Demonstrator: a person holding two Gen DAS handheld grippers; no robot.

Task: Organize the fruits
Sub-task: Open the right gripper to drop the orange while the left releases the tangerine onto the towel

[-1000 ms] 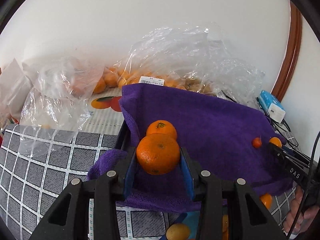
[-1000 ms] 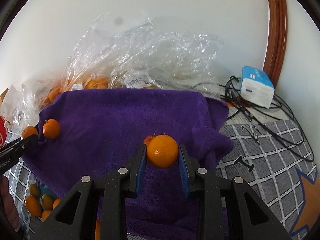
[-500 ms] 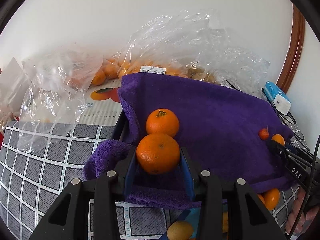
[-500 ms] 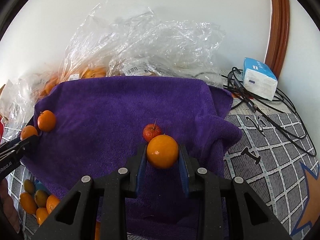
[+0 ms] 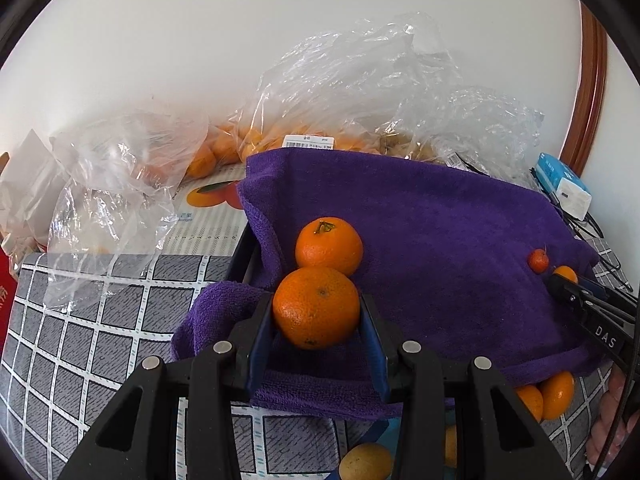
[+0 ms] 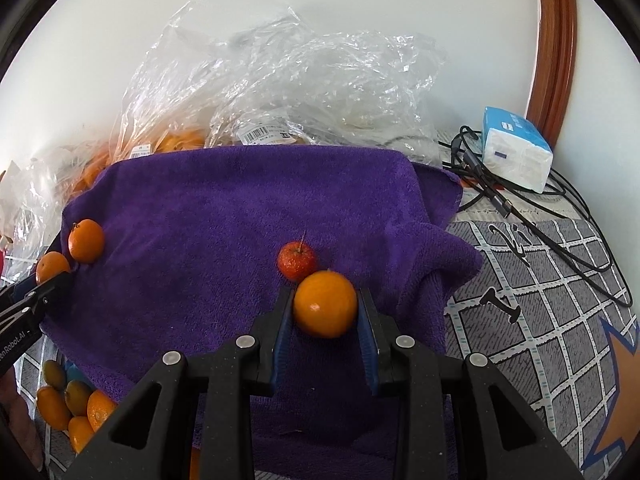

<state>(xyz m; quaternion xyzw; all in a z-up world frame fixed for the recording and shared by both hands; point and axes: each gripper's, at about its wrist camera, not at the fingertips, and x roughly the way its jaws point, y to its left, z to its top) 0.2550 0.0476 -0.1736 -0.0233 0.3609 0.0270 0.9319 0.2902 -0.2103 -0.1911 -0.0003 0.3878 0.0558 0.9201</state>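
A purple towel (image 5: 440, 240) is spread over a raised box. My left gripper (image 5: 316, 320) is shut on a large mandarin (image 5: 316, 308) at the towel's left end. Just beyond it a second mandarin (image 5: 329, 246) lies on the towel. My right gripper (image 6: 325, 316) has a small orange (image 6: 325, 305) between its blue pads. Its jaws are opening and the orange rests on the towel against a small red fruit (image 6: 296, 261). From the right wrist, the left gripper (image 6: 36, 296) shows at the far left with its mandarin (image 6: 52, 266).
Crumpled clear plastic bags (image 6: 280, 80) holding more oranges stand behind the towel by the wall. Several small oranges (image 6: 68, 404) lie below the towel's front edge. A tissue pack (image 6: 516, 152) and black cables (image 6: 520, 208) lie to the right on the checked cloth (image 6: 540, 300).
The right gripper's jaws have parted a little around the small orange. The red fruit, half hidden behind it before, now shows fully. The left gripper has kept its grip, tipping slightly.
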